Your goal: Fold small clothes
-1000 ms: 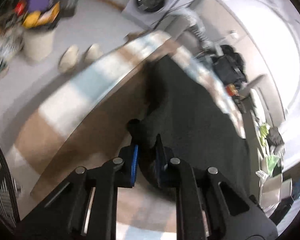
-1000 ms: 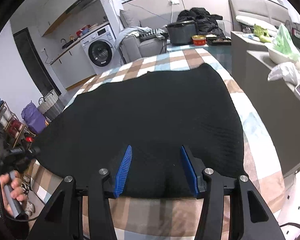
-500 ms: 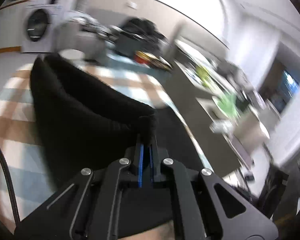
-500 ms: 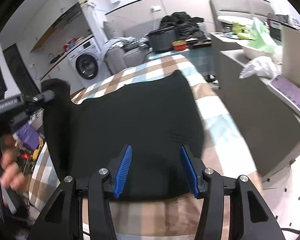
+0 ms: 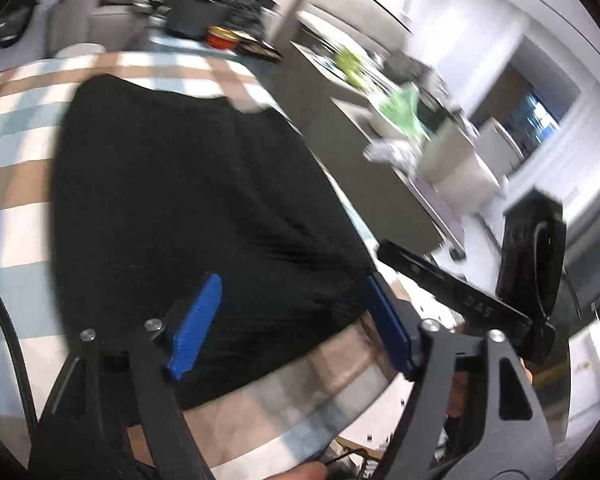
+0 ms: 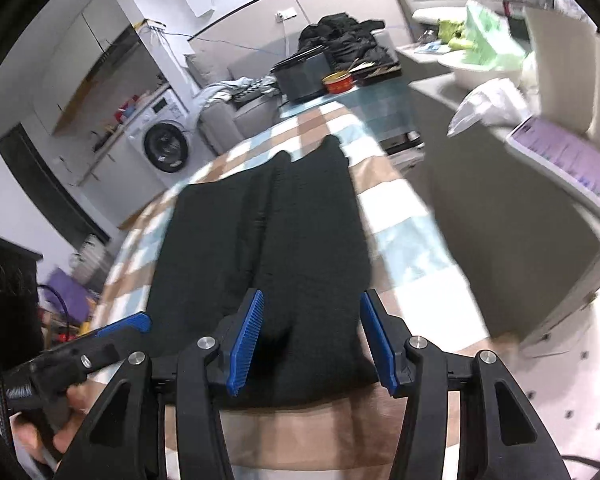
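A black garment (image 6: 284, 248) lay on the checked tablecloth (image 6: 400, 220), 1 side folded over the other, a ridge running down its middle. Beyond it stood a red tin (image 6: 338, 82), a dark box (image 6: 300, 78) and a washing machine (image 6: 162, 142); a grey counter (image 6: 500, 200) flanked the table. The left gripper (image 5: 290, 324) was opening above the cloth's near edge, nothing between its pads. The right gripper (image 6: 312, 338) hung half-parted, gripping nothing. Blur smeared the left wrist view; the counter's clutter was unreadable
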Available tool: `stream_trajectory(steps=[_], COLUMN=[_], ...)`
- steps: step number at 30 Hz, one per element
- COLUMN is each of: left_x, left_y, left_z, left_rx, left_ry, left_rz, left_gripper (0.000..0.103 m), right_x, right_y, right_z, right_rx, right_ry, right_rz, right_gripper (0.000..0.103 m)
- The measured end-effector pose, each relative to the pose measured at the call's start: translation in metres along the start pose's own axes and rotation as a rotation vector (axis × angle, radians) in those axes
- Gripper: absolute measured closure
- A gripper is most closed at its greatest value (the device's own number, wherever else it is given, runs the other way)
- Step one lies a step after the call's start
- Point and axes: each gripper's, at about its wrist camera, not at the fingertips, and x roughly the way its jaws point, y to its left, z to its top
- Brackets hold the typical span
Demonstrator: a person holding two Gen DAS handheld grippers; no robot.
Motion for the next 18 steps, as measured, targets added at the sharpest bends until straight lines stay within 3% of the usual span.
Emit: stream_trajectory(steps=[4,9,16,17,18], left_x=[-0.025,-0.045,-0.043,-0.043,-0.043], left_y=[0.036,0.086,0.118,0.121,0.123], left_z=[0.008,0.01,0.006,0.006,0.005], left_rx=[-0.049,-0.139,-0.194,-0.198,-0.2], left_ry=[-0.074,-0.083,-0.095,-0.097,-0.098], left_rz=[0.088,0.126,0.163,0.165,0.167], left_gripper=[0.022,0.022,0.022,0.022,0.022], right_x=[0.009,0.035,0.054,0.058,0.062], right_y=[0.009,0.012,0.011,0.011,0.012], right_z=[-0.002,-0.01,-0.005,-0.004,-0.003], right_rx=[0.014,0.046,0.139,0.145,0.152], right_ry=[0.057,0.167,0.179,0.174,0.17], right_rz=[0.104,0.071,0.158,0.146,0.127], right_gripper=[0.051,0.052,0.052,0.053,0.063])
